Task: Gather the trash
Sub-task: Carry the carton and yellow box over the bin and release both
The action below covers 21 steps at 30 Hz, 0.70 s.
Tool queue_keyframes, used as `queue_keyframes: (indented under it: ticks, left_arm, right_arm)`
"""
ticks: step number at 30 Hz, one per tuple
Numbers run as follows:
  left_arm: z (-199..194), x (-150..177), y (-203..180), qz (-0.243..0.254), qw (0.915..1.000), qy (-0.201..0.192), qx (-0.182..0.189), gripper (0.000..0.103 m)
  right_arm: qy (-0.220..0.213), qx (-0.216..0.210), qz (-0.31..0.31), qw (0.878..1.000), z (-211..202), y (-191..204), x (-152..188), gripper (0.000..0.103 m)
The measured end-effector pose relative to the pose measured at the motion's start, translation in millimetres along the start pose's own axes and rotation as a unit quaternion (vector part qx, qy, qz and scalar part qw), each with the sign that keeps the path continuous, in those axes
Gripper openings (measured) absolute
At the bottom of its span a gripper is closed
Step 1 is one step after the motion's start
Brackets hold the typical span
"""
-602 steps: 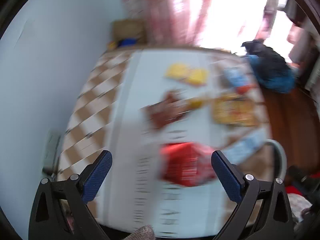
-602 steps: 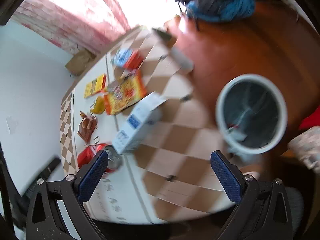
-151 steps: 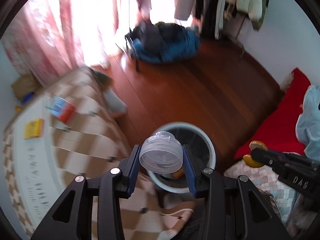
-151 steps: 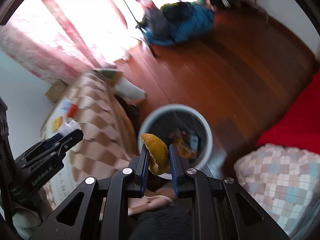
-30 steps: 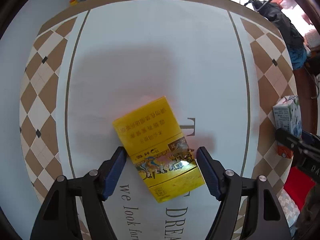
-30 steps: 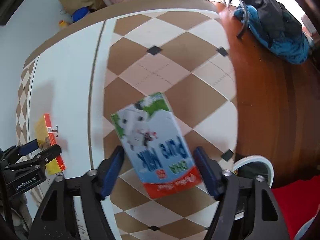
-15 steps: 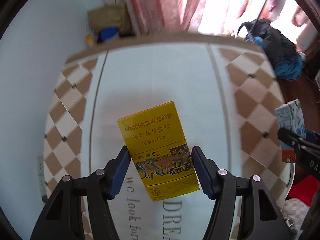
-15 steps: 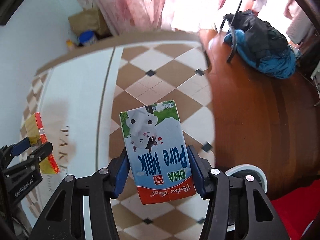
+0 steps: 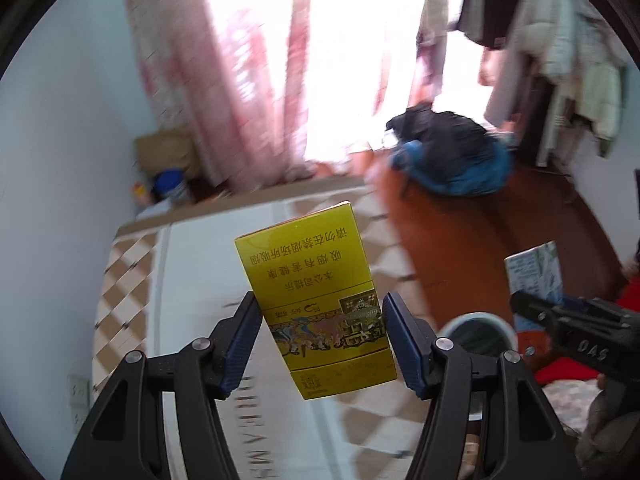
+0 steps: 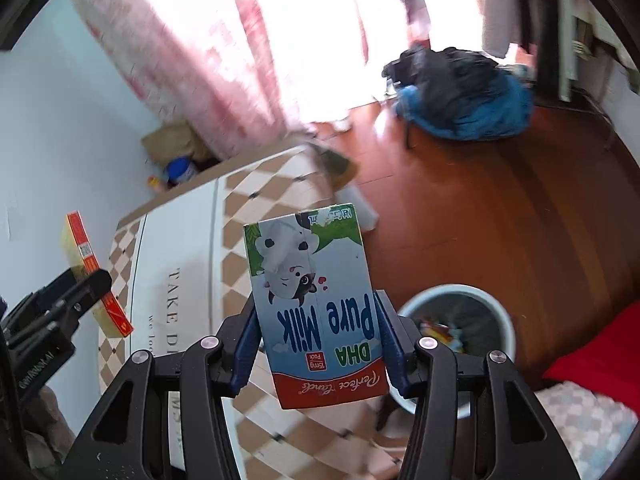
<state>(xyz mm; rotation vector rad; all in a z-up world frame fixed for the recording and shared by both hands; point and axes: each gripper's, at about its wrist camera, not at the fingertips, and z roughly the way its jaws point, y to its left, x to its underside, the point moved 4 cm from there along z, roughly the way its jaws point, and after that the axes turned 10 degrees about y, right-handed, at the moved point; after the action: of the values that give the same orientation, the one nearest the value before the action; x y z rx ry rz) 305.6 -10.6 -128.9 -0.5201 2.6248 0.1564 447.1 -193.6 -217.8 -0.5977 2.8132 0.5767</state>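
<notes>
While both of my hand-held tools are raised above the table, each one has a piece of rubbish pinched between its blue-padded fingers. My left gripper (image 9: 320,340) is closed partway, its two pads pressed against the long sides of a flat yellow cardboard packet with Chinese print and a painted band (image 9: 316,300); the packet stands up out of the jaws, tilted a little, clear of the cloth below. My right gripper (image 10: 318,344) grips in the same manner a blue and white milk carton with a cartoon cow and a red base strip (image 10: 316,304), printed "Pure Milk" and seen upside down from the wrist camera. That carton also shows in the left wrist view at the far right (image 9: 534,270), and the yellow packet shows edge-on at the left of the right wrist view (image 10: 94,280), so the two tools are side by side with a gap between them. Beneath them lies the table draped in a white cloth with brown and cream diamond borders and grey lettering (image 10: 180,248). Just past the table's edge, on the reddish wooden floor (image 10: 500,216), stands a round pale-rimmed waste bin with wrappers inside (image 10: 496,308), below and to the right of the milk carton. Farther off, a blue and black heap of bags (image 10: 460,92) lies by pink curtains (image 10: 192,52).
</notes>
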Motion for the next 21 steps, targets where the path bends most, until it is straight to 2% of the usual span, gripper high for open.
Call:
queue_keyframes:
  ticks: [5,8,11,14,15,20,21]
  left_arm:
    - [-4.7,-5.6,-77.2,0.051,0.9970,-0.013,0.056,0.059]
    - [14.3,-0.1,-127.5,0.078,0.9932,0.008,0.087,0.059]
    - [49.2,8.7,-180.0,0.103,0.9868,0.055,0.112,0.059]
    - [89.3,17.9,-212.1,0.116,0.9800,0.103,0.125,0.059]
    - [111.1,22.8,-224.1,0.119,0.9761,0.130,0.127,0.059]
    - [193.0,36.8,-252.4,0.120,0.9553,0.238,0.128,0.059]
    - [201.0,38.0,-254.9,0.120,0.9538,0.246,0.124,0.059]
  right_arm:
    - [-0.020,0.017,0.045,0.999,-40.0,-67.4,26.6,0.055]
    - [-0.014,0.034,0.079,0.996,-43.0,-114.0,44.4,0.055]
    - [0.007,0.041,0.119,0.992,-28.3,-162.4,62.6,0.055]
    - [0.033,0.046,0.152,0.987,-3.7,-204.9,78.8,0.055]
    - [0.045,0.044,0.166,0.984,7.1,-219.9,84.3,0.055]
    - [0.089,0.027,0.200,0.975,61.7,-261.2,91.0,0.054]
    - [0.097,0.024,0.204,0.974,73.4,-267.3,90.4,0.054]
